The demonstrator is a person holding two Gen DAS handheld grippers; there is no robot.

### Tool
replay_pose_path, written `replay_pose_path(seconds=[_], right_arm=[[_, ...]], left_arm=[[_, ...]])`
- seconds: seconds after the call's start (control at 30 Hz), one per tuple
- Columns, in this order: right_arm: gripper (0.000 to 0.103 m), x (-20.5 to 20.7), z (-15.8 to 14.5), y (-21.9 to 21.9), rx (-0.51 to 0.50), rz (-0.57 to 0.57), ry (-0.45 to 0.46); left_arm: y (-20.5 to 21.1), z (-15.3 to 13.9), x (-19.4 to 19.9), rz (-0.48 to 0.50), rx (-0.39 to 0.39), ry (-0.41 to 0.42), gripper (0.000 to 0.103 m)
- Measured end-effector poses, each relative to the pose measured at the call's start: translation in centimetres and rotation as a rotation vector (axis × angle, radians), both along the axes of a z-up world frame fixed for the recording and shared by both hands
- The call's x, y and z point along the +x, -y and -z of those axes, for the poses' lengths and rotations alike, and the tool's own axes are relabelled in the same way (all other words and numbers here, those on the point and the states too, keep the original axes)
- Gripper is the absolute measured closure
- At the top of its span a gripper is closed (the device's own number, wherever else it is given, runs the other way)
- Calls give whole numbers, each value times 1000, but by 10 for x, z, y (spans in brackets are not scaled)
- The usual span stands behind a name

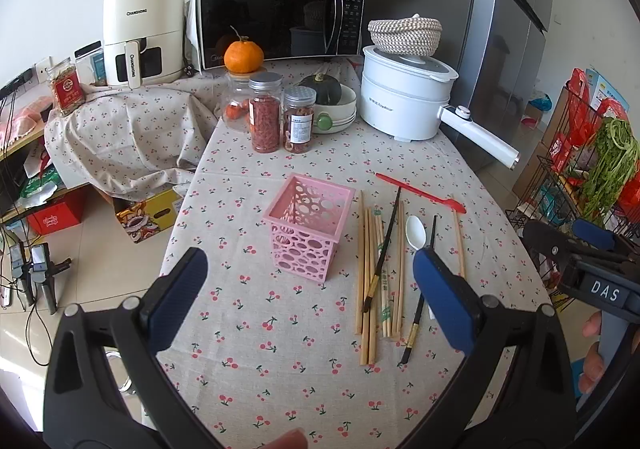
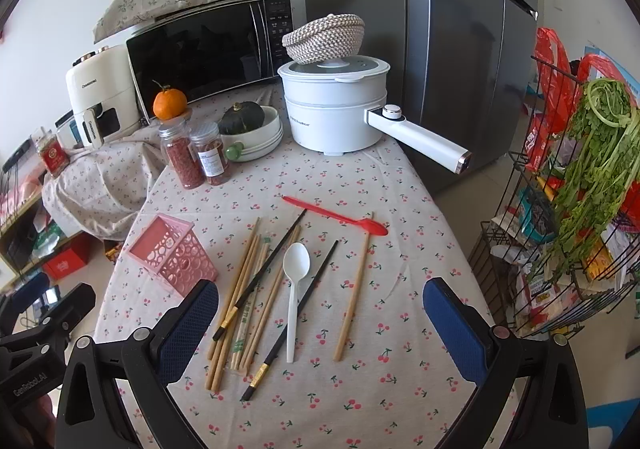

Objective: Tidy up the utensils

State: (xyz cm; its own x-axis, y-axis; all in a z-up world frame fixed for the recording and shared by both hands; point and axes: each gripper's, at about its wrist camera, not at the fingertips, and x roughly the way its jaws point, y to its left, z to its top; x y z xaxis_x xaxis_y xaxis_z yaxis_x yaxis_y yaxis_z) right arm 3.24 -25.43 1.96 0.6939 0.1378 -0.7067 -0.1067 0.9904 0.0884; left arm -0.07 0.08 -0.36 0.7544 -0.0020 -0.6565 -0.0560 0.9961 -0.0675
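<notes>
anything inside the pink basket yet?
The pink basket looks empty: through its open top only the perforated walls show, no utensils. Its floor is largely hidden by the near wall. Both the left gripper and right gripper are open and empty.

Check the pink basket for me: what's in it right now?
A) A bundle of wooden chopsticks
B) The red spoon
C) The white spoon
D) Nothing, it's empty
D: the pink basket shows only its bare perforated walls inside, while the wooden chopsticks, white spoon and red spoon all lie on the tablecloth beside it.
</notes>
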Motion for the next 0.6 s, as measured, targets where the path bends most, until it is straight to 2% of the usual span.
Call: replay_pose_path(seconds=[0.6], right_arm=[[0, 1, 6, -3, 6, 7, -13]], left_arm=[[1, -1, 1, -3, -1, 2, 1]])
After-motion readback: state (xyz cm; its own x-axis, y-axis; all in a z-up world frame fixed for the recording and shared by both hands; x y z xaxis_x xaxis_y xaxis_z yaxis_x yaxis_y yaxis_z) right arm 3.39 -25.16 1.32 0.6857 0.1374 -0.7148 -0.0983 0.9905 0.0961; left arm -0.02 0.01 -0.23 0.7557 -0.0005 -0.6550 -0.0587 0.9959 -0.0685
